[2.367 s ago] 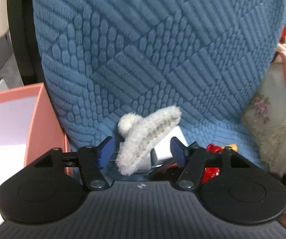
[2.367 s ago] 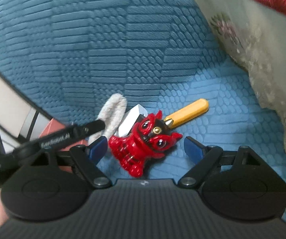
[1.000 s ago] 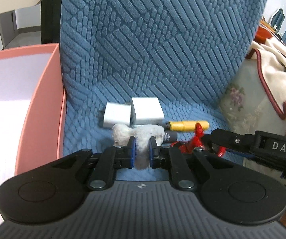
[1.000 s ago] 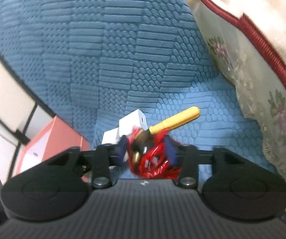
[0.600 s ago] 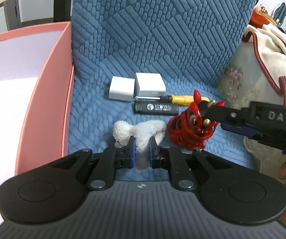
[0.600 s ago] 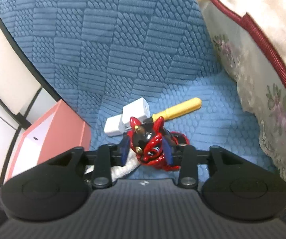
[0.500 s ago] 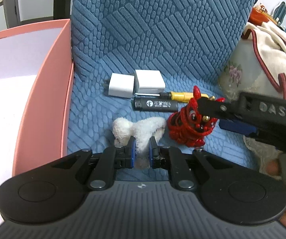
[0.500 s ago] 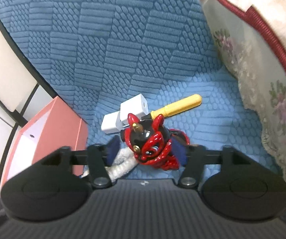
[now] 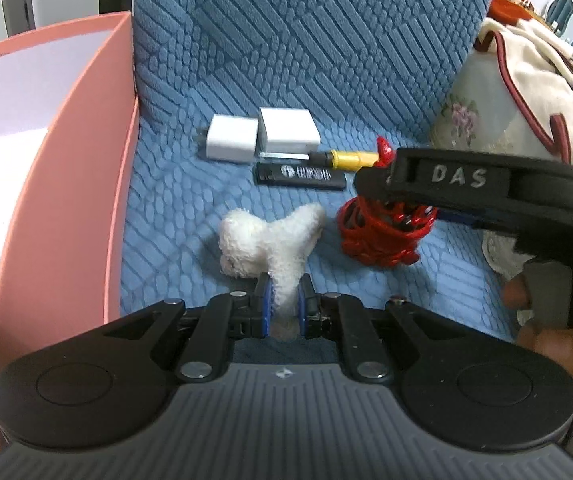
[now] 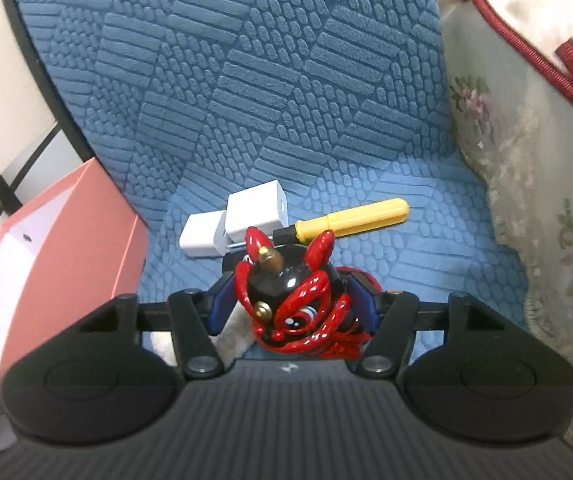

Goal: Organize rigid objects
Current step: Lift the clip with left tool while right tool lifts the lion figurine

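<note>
My left gripper [image 9: 285,307] is shut on a white fluffy hair clip [image 9: 276,246] held above the blue seat cushion [image 9: 166,216]. My right gripper [image 10: 293,307] is shut on a red and black demon figure [image 10: 295,302]; that figure [image 9: 382,236] also shows under the right gripper in the left wrist view. On the cushion lie two white chargers [image 9: 260,138], a black lighter [image 9: 300,175] and a yellow-handled screwdriver [image 9: 344,157]. The chargers [image 10: 242,220] and the screwdriver [image 10: 354,216] also show in the right wrist view.
An open pink box [image 9: 66,168] stands against the cushion's left edge, and it shows in the right wrist view [image 10: 74,248]. A floral pillow [image 10: 526,184] and a cream cloth with dark red trim [image 9: 534,80] bound the right side. The blue chair back [image 10: 246,60] rises behind.
Both grippers closed, the left on the fluffy clip, the right on the red figure, and lifted them up and back from the cushion. The black lighter under them came into view.
</note>
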A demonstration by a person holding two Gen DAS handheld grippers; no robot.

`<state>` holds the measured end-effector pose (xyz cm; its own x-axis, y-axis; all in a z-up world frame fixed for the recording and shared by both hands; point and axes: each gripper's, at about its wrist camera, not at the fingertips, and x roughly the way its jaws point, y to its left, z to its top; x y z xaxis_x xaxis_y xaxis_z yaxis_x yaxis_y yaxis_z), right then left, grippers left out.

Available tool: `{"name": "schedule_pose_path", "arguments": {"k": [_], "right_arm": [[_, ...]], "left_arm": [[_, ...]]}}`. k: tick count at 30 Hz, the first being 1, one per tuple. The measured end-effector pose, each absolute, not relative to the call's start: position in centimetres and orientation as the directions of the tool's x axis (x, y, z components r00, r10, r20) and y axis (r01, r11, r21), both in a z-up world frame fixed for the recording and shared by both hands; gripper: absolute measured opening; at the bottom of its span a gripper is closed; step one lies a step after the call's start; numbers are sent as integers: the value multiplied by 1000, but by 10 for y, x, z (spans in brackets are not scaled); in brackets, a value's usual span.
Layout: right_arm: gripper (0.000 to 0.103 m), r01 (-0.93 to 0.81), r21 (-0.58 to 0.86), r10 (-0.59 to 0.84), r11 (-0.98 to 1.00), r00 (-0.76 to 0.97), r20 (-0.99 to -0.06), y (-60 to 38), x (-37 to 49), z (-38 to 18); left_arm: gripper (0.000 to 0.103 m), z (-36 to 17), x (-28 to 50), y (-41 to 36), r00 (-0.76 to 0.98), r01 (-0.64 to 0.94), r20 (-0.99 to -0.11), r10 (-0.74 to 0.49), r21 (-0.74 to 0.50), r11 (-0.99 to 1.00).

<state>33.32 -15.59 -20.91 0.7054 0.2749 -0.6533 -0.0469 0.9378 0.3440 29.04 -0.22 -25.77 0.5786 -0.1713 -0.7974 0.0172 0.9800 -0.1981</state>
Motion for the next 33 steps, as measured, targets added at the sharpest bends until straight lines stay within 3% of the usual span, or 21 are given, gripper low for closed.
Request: {"name": "schedule_pose_path", "arguments": {"k": [16,18,20,22,26,33], "right_arm": [[64,104,330,183,938,660,-729,-175,266,-201],[64,127,351,186,928,658,-730,-180,264,-203],[64,146,347,175,927,649,-740,-182,267,-206],[64,148,354,188,924,629,-754,-183,270,-209],[64,151,344,184,927,617,-765,-181,274,-214],[61,165,353,181,921,620,-763,-184,276,-213]], "left_arm": [[16,-266,240,-19,512,48,-835,-202,-207,977],[22,-267,242,-18,505,43,-841,-195,-201,979],[53,-268,245,-17,502,29,-846,-178,-190,981],[64,-265,249,-15,511,23,-844,-164,-177,984],[64,-261,257,-20,545,41,-832,-103,-96,995],[64,-271,272,-23,552,34,-829,-89,-85,996]]}}
